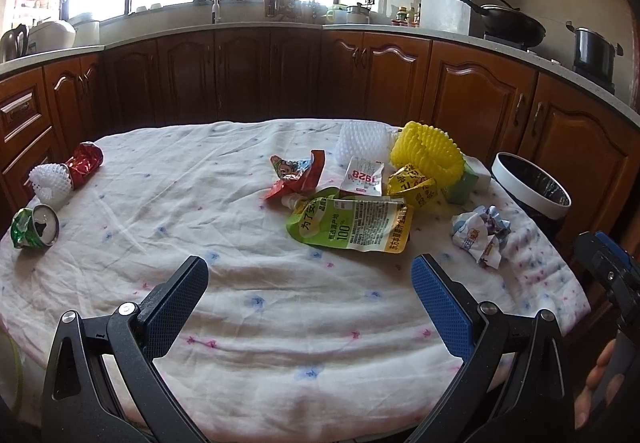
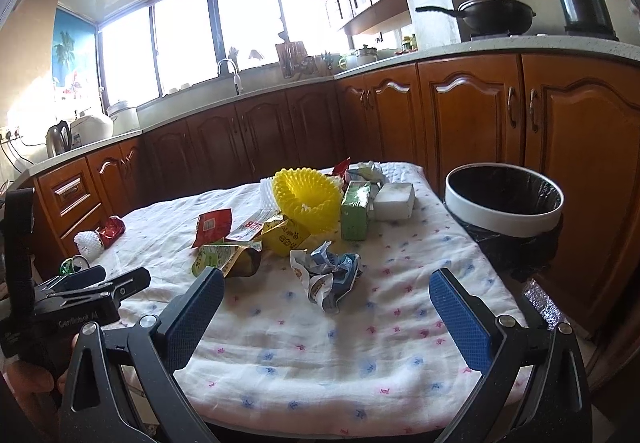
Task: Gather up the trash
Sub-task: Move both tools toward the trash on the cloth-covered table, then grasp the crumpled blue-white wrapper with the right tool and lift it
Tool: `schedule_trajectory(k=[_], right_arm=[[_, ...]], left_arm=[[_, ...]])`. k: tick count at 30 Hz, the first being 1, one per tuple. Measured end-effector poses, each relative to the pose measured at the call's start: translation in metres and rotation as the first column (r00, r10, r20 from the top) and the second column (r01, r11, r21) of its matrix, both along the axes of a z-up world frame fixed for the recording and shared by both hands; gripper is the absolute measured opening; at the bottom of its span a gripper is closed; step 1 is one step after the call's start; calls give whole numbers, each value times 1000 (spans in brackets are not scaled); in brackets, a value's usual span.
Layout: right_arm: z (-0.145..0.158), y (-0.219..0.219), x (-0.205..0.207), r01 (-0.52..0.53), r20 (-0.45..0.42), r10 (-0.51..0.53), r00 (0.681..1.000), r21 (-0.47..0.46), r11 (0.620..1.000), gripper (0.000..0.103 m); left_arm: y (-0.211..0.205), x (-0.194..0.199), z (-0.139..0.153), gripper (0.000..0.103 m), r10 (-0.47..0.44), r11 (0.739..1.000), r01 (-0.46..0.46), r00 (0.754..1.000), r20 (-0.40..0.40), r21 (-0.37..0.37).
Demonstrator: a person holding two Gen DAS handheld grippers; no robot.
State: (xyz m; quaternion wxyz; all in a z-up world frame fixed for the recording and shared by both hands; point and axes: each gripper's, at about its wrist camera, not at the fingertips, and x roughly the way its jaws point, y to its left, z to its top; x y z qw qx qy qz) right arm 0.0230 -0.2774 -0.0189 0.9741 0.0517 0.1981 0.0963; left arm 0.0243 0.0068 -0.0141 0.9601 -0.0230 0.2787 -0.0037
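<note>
Trash lies on a table with a white flowered cloth [image 1: 280,315]. A green juice pouch [image 1: 352,223], a red wrapper [image 1: 296,175], a yellow foam net [image 1: 428,155] and a crumpled paper wrapper [image 1: 480,235] sit at mid-right. A crushed green can [image 1: 34,227], a white foam net [image 1: 50,179] and a red foil wrapper [image 1: 84,163] lie at the left. My left gripper [image 1: 310,275] is open and empty over the near cloth. My right gripper [image 2: 326,291] is open and empty, just short of the crumpled wrapper [image 2: 328,275]. A bin [image 2: 504,199] with a white rim and black liner stands off the table's right edge.
A green carton [image 2: 354,211] and a white box [image 2: 394,201] stand behind the yellow net [image 2: 306,203]. Wooden kitchen cabinets [image 2: 472,123] ring the table closely. A wok [image 2: 496,15] and a pot [image 2: 584,7] sit on the stove behind the bin.
</note>
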Motion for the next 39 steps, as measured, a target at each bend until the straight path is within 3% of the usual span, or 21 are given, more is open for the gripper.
schedule_trajectory(k=[10, 12, 17, 24, 29, 33, 34, 35, 36, 39], right_arm=[[-9, -2, 35, -8, -112, 11, 994, 26, 1000, 101], [-11, 0, 45, -20, -138, 24, 990, 31, 999, 96], [-16, 6, 64, -20, -194, 26, 981, 32, 999, 85], [-28, 5, 88, -9, -280, 21, 960, 44, 999, 77], [-34, 6, 99, -14, -324, 34, 946, 63, 998, 74], [-39, 9, 105, -33, -348, 58, 936, 75, 997, 54], [-40, 10, 107, -40, -353, 65, 933, 80, 996, 50], [-41, 10, 107, -43, -357, 70, 932, 83, 996, 37], [-42, 10, 107, -49, -359, 79, 930, 92, 995, 21], [-42, 8, 105, -53, -355, 85, 931, 99, 994, 6]], left_arm=[[16, 43, -1, 103, 0, 998, -4, 998, -65, -60], [17, 57, 2, 102, -4, 997, -2, 997, -77, -73], [15, 99, 7, 87, -26, 999, 22, 993, -114, -33], [15, 149, 2, 78, -46, 999, 47, 981, -187, -1], [11, 170, -4, 58, -64, 997, 71, 971, -229, 21], [6, 181, -12, 41, -98, 995, 101, 962, -257, -2], [5, 182, -14, 30, -105, 994, 107, 960, -260, -5], [4, 183, -16, 19, -113, 993, 114, 957, -267, -9], [4, 184, -18, 14, -118, 993, 119, 954, -276, -13], [8, 186, -20, 7, -126, 992, 119, 952, -278, -42]])
